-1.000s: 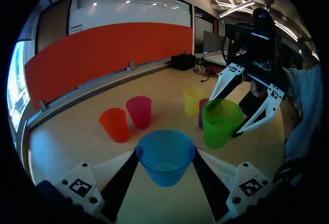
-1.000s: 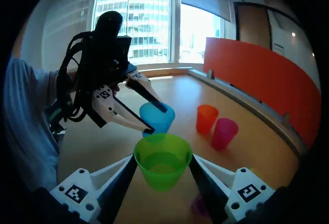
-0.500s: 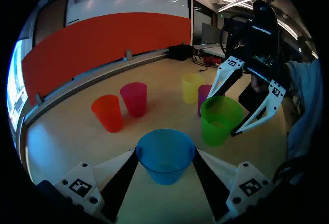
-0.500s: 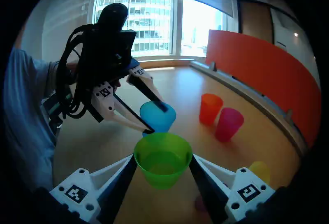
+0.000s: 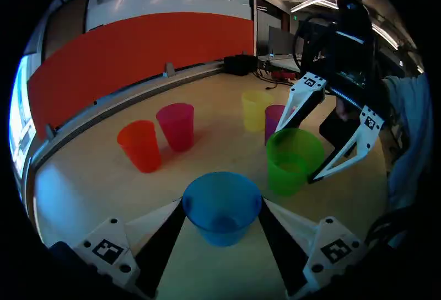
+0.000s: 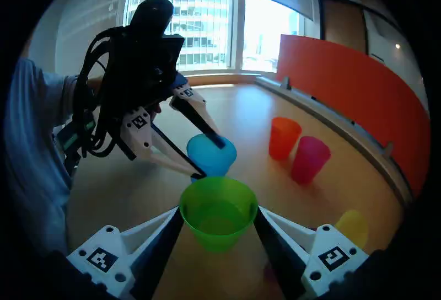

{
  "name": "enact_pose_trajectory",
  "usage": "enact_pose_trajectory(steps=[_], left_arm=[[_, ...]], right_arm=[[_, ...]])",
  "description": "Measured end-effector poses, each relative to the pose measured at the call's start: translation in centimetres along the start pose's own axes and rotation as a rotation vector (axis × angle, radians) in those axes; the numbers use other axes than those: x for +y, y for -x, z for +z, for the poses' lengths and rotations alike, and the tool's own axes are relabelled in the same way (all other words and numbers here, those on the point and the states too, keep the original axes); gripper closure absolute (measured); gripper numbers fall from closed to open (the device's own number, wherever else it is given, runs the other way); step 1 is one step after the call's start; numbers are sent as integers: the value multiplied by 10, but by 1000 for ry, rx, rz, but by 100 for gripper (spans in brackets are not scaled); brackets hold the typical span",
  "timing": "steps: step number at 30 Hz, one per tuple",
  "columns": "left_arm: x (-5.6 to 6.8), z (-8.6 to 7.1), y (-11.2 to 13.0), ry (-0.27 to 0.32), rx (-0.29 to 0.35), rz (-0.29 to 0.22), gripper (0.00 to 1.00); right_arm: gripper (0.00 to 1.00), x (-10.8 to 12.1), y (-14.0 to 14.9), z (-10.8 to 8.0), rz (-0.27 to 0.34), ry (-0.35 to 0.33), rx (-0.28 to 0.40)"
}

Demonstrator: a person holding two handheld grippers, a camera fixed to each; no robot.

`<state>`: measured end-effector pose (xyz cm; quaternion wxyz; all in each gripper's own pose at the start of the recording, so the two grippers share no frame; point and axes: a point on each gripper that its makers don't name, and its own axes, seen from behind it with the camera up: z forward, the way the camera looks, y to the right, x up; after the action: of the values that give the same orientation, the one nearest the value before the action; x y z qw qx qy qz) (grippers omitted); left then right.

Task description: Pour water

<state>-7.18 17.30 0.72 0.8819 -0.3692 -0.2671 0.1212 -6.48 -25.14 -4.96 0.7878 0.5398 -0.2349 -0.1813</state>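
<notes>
Left gripper view catches purple cup — behind green cup.

We see hard daylight from the windows, their right pane blown to white glare; the body of the left gripper before the windows is a dark silhouette, and lines bow towards the edges

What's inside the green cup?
In the right gripper view, the green cup, held in the right gripper, has what looks like a shallow pool of clear liquid at the bottom, nothing else. Nothing covers the inside; exact depth can't be told.
</notes>
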Motion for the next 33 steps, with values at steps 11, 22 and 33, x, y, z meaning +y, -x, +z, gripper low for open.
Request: enact_pose_trajectory(steps=[11,22,33], left_arm=[[2,-3,10,-12,-18,40,11],[5,-4,15,-5,-32,31,10],[7,-6,22,-2,-48,8,9]], right_arm=[[9,-3,7,4,-7,2,-12],[9,-4,14,9,-11,10,-16],[7,-2,21,4,1,25,-15]])
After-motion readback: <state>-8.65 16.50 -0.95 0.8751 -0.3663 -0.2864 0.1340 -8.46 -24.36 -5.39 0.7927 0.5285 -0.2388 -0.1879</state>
